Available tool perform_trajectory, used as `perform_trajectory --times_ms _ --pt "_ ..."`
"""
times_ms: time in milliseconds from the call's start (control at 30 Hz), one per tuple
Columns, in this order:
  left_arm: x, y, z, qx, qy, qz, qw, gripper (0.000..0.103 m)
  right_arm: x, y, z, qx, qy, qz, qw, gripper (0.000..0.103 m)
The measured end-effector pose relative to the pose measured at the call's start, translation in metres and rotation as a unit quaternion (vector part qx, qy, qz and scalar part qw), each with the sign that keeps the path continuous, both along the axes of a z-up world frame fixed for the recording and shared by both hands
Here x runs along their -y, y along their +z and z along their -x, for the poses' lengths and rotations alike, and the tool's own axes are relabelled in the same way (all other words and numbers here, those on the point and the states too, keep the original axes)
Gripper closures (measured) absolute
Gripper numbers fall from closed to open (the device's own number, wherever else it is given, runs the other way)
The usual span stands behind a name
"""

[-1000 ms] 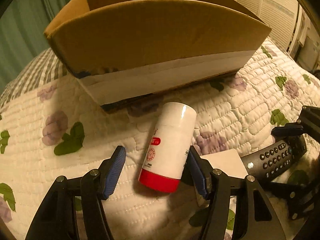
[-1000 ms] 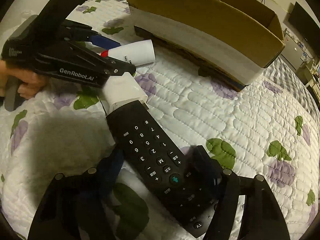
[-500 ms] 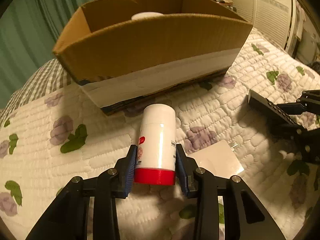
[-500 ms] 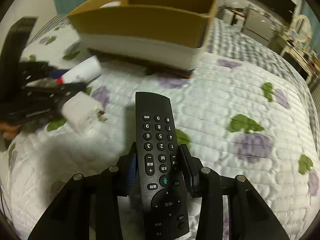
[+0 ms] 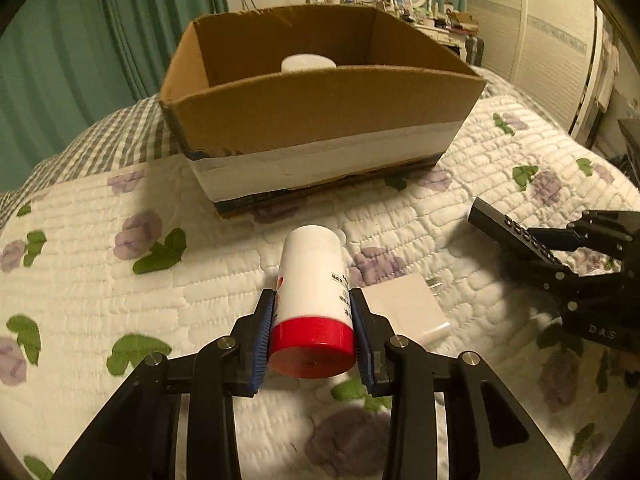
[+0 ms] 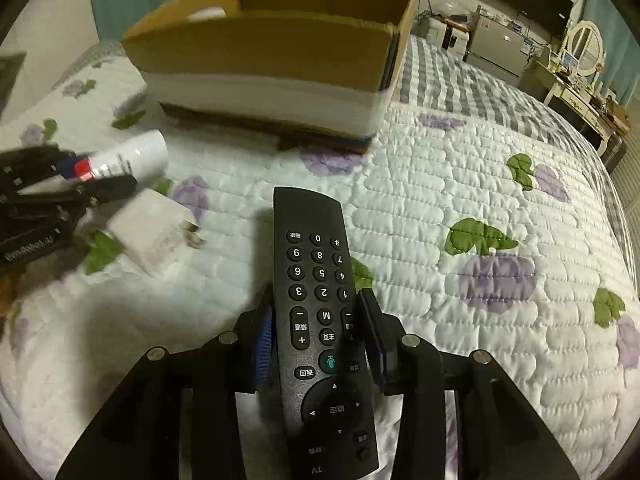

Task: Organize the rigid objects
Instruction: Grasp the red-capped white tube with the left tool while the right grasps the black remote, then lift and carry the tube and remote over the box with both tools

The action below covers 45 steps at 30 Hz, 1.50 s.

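Bottle [image 5: 313, 292] clamped in left gripper [image 5: 313, 334]; remote [image 6: 323, 320] clamped in right gripper [image 6: 320, 338]. Both above quilt [image 5: 100, 300], short of box [image 5: 320, 120]. One white item boxed; charger [image 6: 150, 232] remains.

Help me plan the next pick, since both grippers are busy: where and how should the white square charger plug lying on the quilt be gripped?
Grip the white square charger plug across its two flat side faces, coming straight down from above. It lies flat on the soft floral quilt, so nothing slides underneath. Keep the fingers off the end with the metal prongs, probably by closing across the body's middle.
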<state>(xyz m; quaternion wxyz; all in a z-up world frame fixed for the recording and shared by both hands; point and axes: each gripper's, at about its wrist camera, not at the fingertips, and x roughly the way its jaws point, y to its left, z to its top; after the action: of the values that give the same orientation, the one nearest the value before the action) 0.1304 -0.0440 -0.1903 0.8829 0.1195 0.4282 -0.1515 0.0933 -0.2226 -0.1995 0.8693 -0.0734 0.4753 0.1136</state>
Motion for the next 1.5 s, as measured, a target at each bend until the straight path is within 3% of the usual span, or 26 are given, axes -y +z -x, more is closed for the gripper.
perform_trajectory --times_ms 433,833,1167,1500 --pt "-0.014 0.024 0.025 0.032 0.037 0.043 0.9979 0.067 -0.022 0.039 0.040 0.056 0.012 -0.014 0.998 0.065" --pt "-0.026 0.105 0.048 0.127 0.058 0.081 0.9870 0.067 -0.008 0.126 0.064 0.146 -0.015 -0.051 0.988 0.065" --pt "-0.034 0.177 0.042 0.199 0.067 0.106 0.9719 0.067 -0.005 0.211 0.063 0.229 0.000 -0.069 0.971 0.065" --pt "-0.027 0.228 0.022 0.253 0.059 0.111 0.9594 0.067 -0.015 0.264 0.048 0.284 0.015 -0.078 0.956 0.065"
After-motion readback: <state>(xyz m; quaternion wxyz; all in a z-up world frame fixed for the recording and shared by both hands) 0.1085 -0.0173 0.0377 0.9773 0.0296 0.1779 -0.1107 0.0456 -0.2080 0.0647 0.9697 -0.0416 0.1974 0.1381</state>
